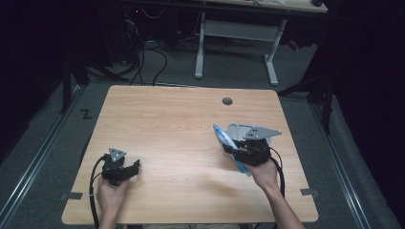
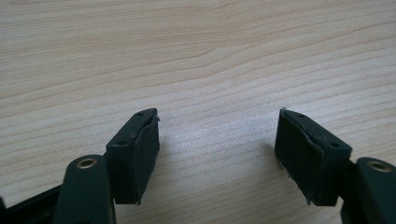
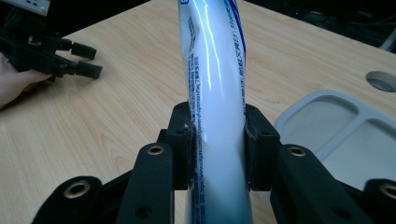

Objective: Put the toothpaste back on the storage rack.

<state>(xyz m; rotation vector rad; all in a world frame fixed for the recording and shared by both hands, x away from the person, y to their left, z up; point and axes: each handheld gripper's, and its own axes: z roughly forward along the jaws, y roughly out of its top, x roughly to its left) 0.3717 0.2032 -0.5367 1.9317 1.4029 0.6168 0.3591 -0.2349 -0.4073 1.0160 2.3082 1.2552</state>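
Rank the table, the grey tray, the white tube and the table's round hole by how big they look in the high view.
1. Table
2. Grey tray, partly hidden by the right gripper
3. White tube, close to the tray, so that order is unsure
4. Round hole

the high view looked down on the light wooden table (image 1: pixel 181 143). both gripper views sat close above that same wood, facing along their jaws.

A glossy white-and-blue plastic tube (image 3: pixel 215 93) sits between the matt black ribbed pads (image 3: pixel 187 144) of the right gripper (image 3: pixel 217 147), above a smooth pale wood-grain table (image 3: pixel 116 116), beside a matt grey plastic tray (image 3: pixel 327 116).
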